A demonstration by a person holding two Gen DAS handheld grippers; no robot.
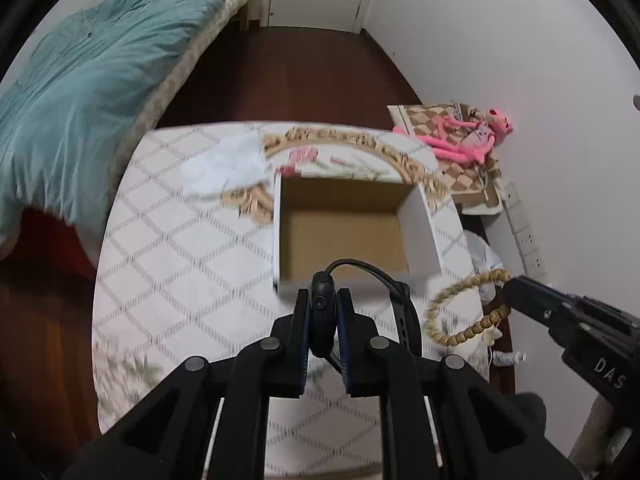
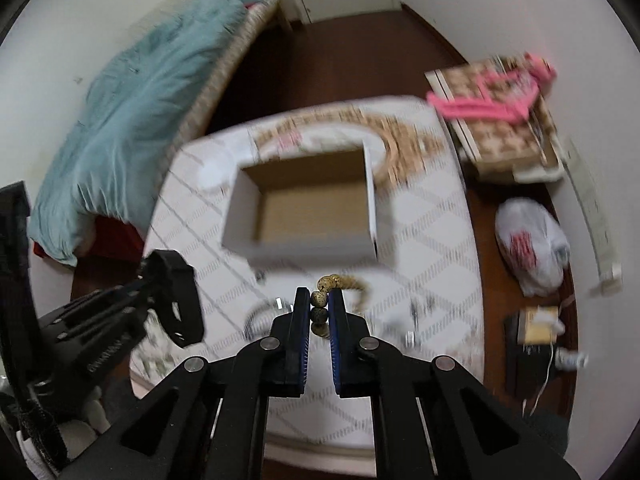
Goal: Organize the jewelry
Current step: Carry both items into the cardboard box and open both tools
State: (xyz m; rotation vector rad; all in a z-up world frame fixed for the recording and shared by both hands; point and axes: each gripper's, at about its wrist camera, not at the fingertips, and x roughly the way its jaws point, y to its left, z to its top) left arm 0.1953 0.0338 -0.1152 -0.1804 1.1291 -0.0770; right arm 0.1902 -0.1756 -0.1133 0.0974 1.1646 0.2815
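Observation:
An open white cardboard box (image 1: pixel 420 224) with a brown inside stands on the quilted table top; it also shows in the right wrist view (image 2: pixel 240 220). My left gripper (image 1: pixel 324 312) is shut on a dark watch (image 1: pixel 322 320), whose black strap (image 1: pixel 406 312) loops up by the box's near wall. My right gripper (image 2: pixel 320 312) is shut on a tan bead bracelet (image 2: pixel 322 304), lifted above the table near the box. In the left wrist view the bracelet (image 1: pixel 452 300) hangs from the right gripper (image 1: pixel 508 284) at the table's right edge.
A round flowered mat (image 1: pixel 360 152) lies behind the box. A bed with a teal quilt (image 1: pixel 80 100) is on the left. A side table with a pink plush toy (image 1: pixel 472 136) and a plastic bag (image 2: pixel 532 244) stand on the right.

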